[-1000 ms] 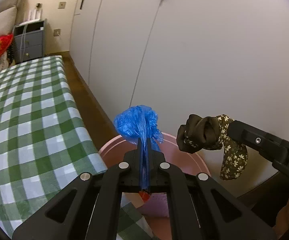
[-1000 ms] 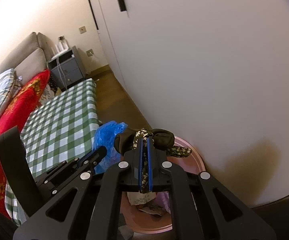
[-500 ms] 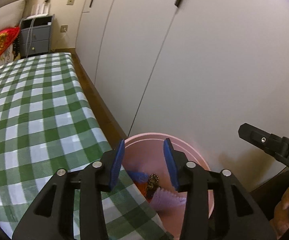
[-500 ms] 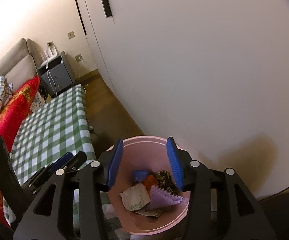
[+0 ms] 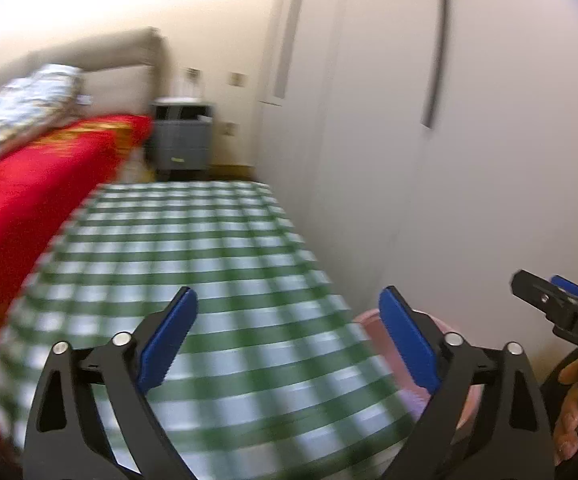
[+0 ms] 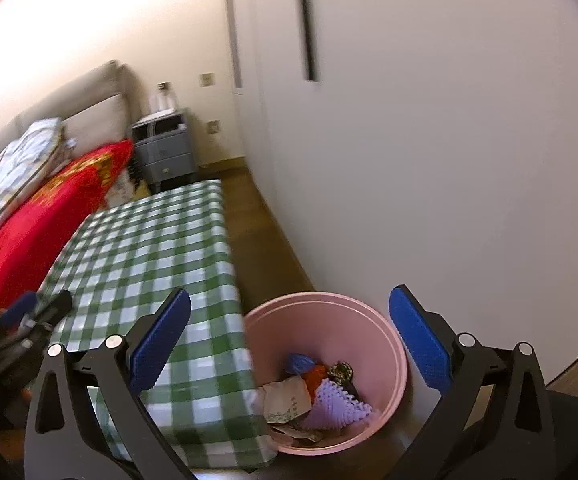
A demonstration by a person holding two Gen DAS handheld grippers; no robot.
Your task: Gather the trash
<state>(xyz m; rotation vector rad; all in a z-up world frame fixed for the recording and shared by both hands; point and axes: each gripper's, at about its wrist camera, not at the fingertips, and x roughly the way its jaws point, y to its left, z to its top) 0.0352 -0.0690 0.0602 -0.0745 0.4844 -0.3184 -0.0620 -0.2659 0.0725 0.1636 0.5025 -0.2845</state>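
Both grippers, left (image 5: 285, 340) and right (image 6: 289, 338), have just opened wide and hold nothing. Pink bin (image 6: 369, 312) with the trash sits at lower centre, nearer the right one.

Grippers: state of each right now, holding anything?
Left gripper: open, holding nothing; jaws have just been opening.
Right gripper: open, holding nothing, above the pink bin; jaws have just been opening.
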